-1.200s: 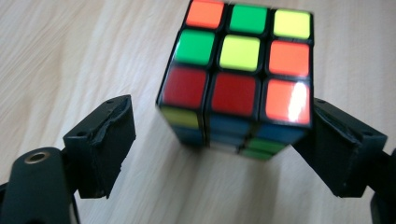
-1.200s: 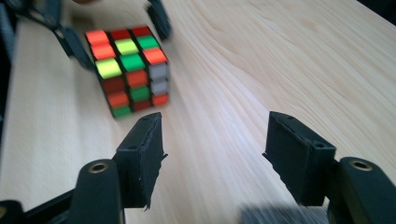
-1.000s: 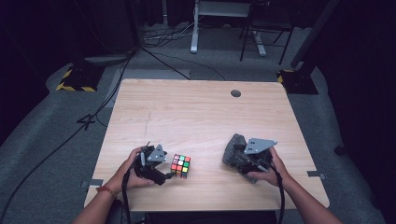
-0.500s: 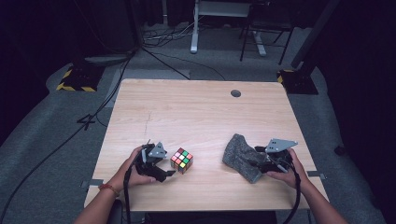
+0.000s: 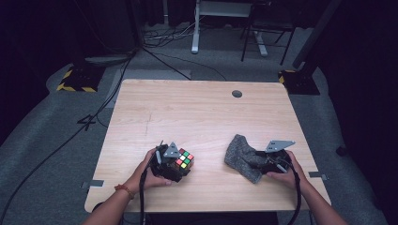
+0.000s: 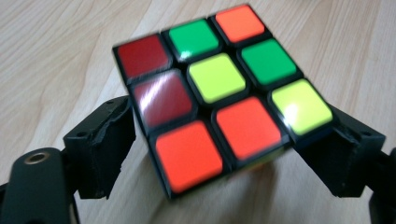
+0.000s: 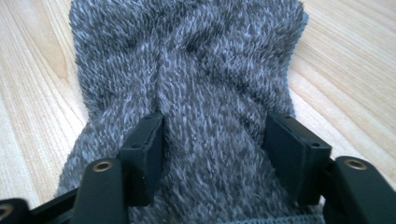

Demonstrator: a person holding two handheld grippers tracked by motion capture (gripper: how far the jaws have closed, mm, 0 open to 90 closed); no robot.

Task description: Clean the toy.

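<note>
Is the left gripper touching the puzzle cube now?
Touching. In the left gripper view, both black jaws of the left gripper press against opposite sides of the puzzle cube, with no gap visible at either pad.

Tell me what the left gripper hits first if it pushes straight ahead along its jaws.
The left gripper would meet the scrambled multicoloured puzzle cube first; it already sits between the jaws, though whether they touch it is unclear.

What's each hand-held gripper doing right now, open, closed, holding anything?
Left hand-held gripper: closed on the puzzle cube.
Right hand-held gripper: jaws around the grey sock, gathering its fabric.
</note>
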